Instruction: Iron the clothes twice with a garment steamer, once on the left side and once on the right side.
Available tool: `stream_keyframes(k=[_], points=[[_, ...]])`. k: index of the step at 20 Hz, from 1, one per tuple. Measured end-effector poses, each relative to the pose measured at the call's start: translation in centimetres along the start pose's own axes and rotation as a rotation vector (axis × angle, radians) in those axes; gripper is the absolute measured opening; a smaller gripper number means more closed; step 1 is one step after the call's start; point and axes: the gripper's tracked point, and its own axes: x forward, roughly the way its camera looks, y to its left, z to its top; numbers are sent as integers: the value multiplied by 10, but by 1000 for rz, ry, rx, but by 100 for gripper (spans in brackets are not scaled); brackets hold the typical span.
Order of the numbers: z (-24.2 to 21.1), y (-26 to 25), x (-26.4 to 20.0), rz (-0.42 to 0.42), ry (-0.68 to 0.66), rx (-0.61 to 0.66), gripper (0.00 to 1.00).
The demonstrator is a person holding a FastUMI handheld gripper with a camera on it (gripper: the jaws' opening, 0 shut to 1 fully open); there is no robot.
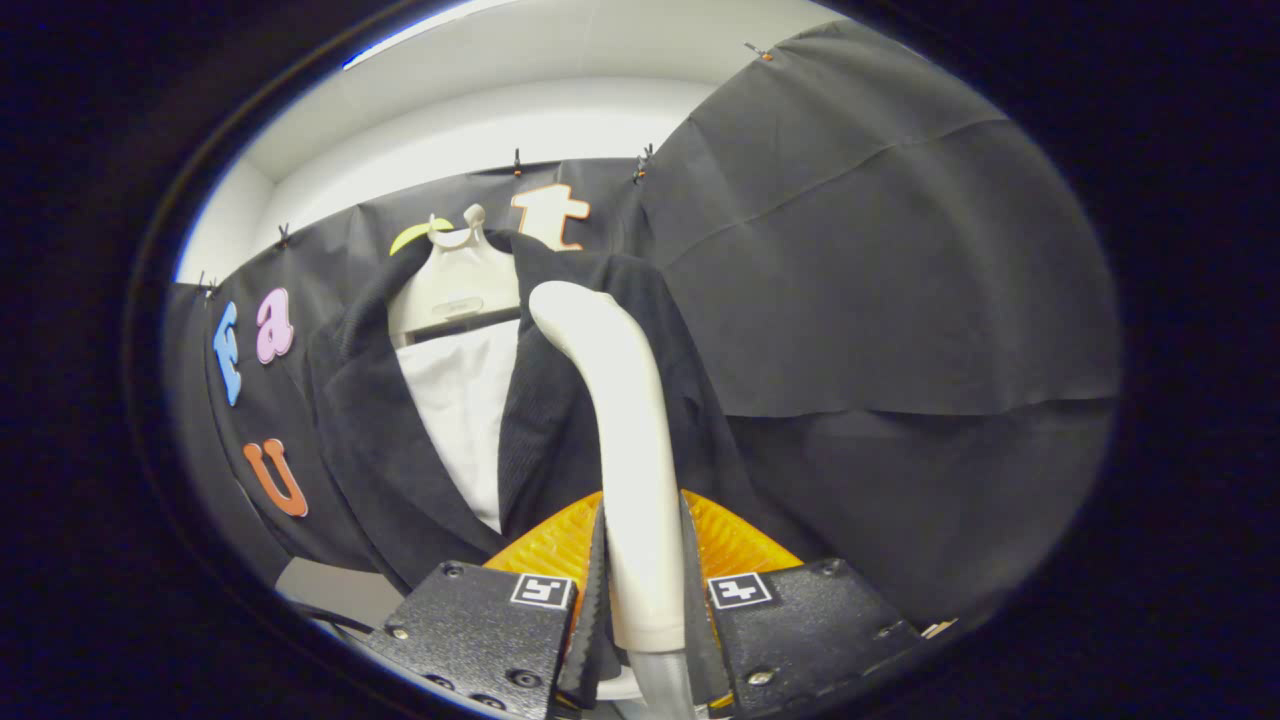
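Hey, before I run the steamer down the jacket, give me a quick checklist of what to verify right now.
1. Gripper shut on the steamer handle: ok, both fingers press it.
2. Steamer head against the jacket: cannot tell, the handle hides the contact.
3. Jacket hanging on its hanger: ok.
4. Which side it is on: near the right lapel as seen, ok.
5. Steam coming out: cannot tell.
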Motion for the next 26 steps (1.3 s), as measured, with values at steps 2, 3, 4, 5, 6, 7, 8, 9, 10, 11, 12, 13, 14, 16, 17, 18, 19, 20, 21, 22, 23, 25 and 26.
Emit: stream_keyframes(k=[2,3,4,5,6,7,8,9,10,11,12,13,14,16,17,18,19,20,21,22,23,25,26], points=[[-6,2,4,-18,5,-17,36],[-10,1,4,-27,12,-28,36],[-14,1,3,-35,20,-36,36],[-18,1,2,-38,26,-41,36],[-23,1,1,-40,35,-47,36],[-27,2,-2,-41,43,-51,36],[-32,3,-3,-44,52,-59,36],[-36,2,-5,-48,58,-67,37],[-41,2,-5,-52,68,-73,37],[-47,2,-6,-54,78,-76,36],[-51,2,-8,-57,84,-82,37],[-55,2,-8,-59,91,-86,37],[-59,2,-9,-63,98,-86,37],[-68,1,-13,-71,114,-88,37],[-72,1,-13,-75,122,-91,36],[-78,1,-13,-77,131,-94,37],[-83,0,-15,-78,138,-98,37],[-89,0,-16,-80,146,-103,37],[-93,0,-17,-81,150,-108,36],[-98,0,-17,-83,157,-115,36],[-103,-1,-18,-86,164,-120,37],[-112,-1,-20,-88,181,-122,37],[-118,-2,-20,-89,190,-123,37]])
